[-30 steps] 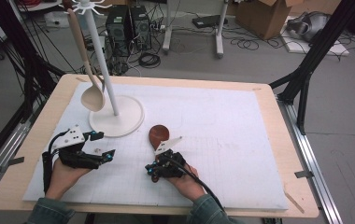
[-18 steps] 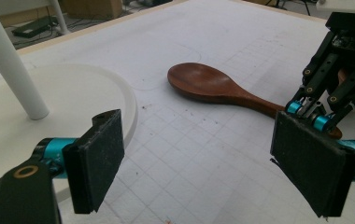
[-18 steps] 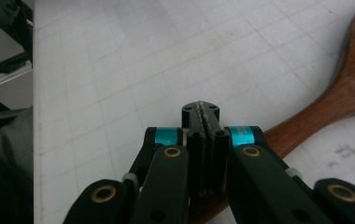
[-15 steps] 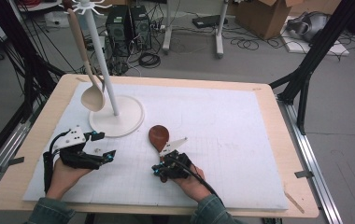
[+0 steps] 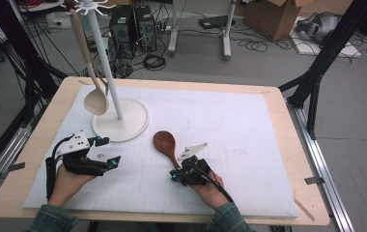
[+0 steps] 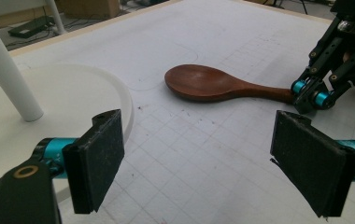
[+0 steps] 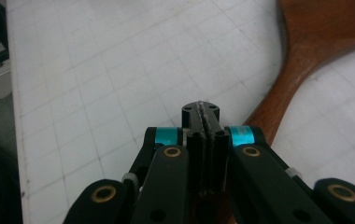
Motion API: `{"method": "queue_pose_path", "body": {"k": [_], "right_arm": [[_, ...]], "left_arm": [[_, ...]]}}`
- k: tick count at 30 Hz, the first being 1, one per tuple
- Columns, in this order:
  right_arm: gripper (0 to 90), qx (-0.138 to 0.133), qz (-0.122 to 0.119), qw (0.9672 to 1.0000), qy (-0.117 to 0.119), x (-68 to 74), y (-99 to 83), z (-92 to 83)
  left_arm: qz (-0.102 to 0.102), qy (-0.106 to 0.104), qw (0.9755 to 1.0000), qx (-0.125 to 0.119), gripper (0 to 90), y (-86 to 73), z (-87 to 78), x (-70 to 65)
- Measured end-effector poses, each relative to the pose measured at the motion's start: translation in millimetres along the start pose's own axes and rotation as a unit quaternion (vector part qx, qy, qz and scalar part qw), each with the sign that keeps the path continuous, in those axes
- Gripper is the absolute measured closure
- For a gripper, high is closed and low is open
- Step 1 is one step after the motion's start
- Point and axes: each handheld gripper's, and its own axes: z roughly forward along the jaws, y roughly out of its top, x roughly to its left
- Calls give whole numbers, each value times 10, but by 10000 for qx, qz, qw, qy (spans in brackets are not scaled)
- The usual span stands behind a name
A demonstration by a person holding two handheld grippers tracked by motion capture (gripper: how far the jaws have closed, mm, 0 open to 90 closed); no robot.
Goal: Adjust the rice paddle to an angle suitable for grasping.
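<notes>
- Gripping the handle of the brown wooden spoon (image 5: 166,145): right tool (image 5: 180,174), jaws shut tight; spoon bowl lying on the white mat (image 5: 230,140) of the table (image 5: 288,145), near the stand base (image 5: 123,121).
- Resting on the mat at left: left tool (image 5: 105,153), jaws wide apart, nothing between.
- Hanging on the white stand: pale spoon (image 5: 94,96).

The brown spoon (image 7: 325,42) runs off the top edge — its handle end hidden beneath the shut jaws.
</notes>
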Motion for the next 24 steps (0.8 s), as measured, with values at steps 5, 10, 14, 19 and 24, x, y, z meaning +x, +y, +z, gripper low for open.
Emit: {"method": "queue_pose_path", "body": {"k": [5,10,14,19,24], "right_arm": [[895,11,60,9999,-141,-57,-56,-77],[895,27,144,9996,-259,-121,-112,-154],[895,10,202,9993,-323,-171,-146,-199],[895,-10,279,9988,-411,-226,-172,-250],[895,-42,299,9981,-544,-295,-197,-306]], "left_arm": [[9,4,10000,6,180,0,8,-4],[29,-15,10000,12,180,2,11,-6],[26,-10,10000,16,180,0,18,-10],[18,-25,10000,15,180,-2,22,-12],[17,-34,10000,14,179,-4,24,-12]]}}
